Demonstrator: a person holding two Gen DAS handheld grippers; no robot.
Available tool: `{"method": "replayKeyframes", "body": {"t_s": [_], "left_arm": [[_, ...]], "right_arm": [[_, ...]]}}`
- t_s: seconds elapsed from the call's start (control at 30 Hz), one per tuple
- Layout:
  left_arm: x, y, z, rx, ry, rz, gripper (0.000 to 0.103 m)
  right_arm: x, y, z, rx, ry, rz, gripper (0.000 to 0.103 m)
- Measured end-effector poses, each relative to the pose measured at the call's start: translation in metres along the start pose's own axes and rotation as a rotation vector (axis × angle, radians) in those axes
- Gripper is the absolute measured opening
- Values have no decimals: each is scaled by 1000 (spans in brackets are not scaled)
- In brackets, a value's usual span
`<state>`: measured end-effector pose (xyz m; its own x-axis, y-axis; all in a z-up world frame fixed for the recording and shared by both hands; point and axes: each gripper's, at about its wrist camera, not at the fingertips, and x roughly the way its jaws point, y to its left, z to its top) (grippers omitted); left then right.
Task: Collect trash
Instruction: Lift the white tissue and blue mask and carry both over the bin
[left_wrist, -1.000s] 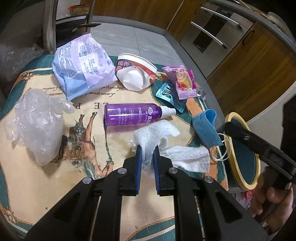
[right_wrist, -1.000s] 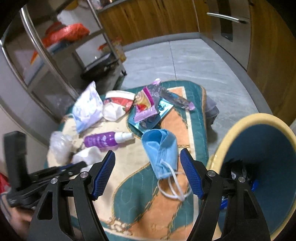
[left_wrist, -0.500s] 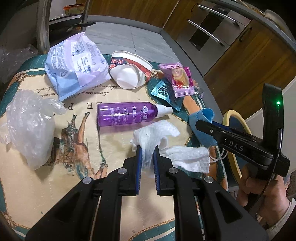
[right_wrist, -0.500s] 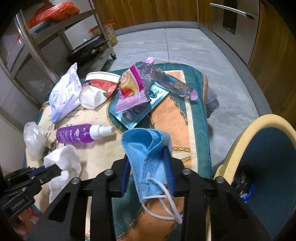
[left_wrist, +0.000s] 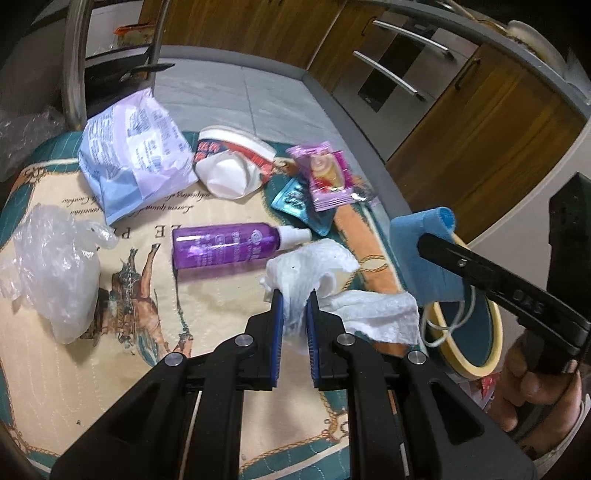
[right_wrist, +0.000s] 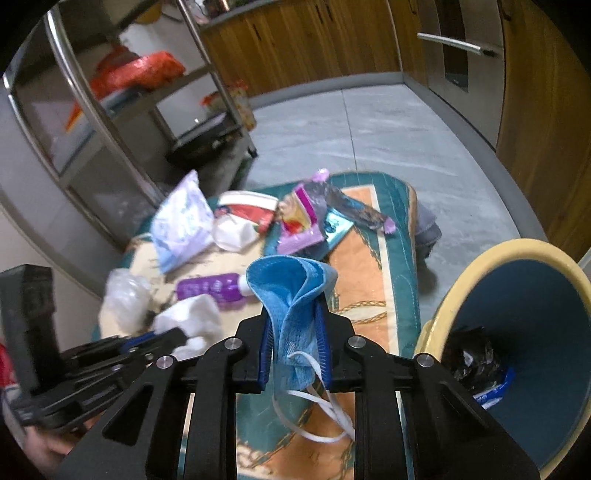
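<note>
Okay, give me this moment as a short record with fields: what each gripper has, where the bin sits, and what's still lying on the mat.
left gripper: shut on white tissue
right gripper: jaws closing, pads pressing blue face mask, lifted off the mat
bin: yellow-rimmed, beside the mat's right edge, some trash already inside
mat: purple spray bottle, clear plastic bag, lilac packet, crushed paper cup, pink wrapper, teal wrapper

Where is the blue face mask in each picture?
Left wrist view: the blue face mask is at the right, pinched in the right tongs, above the bin.
Right wrist view: the mask is in the middle, low down, between closing tongs.
Shared landmark: the purple spray bottle.
</note>
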<state>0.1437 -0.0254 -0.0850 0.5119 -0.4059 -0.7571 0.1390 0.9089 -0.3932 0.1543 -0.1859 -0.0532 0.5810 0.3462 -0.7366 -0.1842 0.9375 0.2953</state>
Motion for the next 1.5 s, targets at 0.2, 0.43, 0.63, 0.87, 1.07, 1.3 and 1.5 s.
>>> {"method": "replayKeyframes", "body": {"t_s": [0.2, 0.43, 0.63, 0.87, 1.07, 1.3, 1.5], "left_arm": [[-11, -17, 0, 39, -27, -38, 11], [-18, -39, -3, 87, -35, -68, 12], [-21, -56, -8, 124, -39, -96, 12], [-20, -83, -13, 170, -36, -141, 11], [-17, -107, -15, 201, -34, -176, 11], [-6, -138, -17, 239, -21, -217, 12], [9, -166, -22, 280, 4, -248, 12]], "right_arm": [[-46, -9, -5, 54, -64, 34, 22], [-75, -19, -19, 98, -99, 24, 22], [-99, -32, -37, 148, -135, 21, 22], [-120, -46, -53, 183, -174, 4, 22], [-132, -67, -62, 215, -205, -37, 22], [-144, -98, -75, 284, -236, -74, 22], [-147, -121, -82, 348, -245, -88, 22]]}}
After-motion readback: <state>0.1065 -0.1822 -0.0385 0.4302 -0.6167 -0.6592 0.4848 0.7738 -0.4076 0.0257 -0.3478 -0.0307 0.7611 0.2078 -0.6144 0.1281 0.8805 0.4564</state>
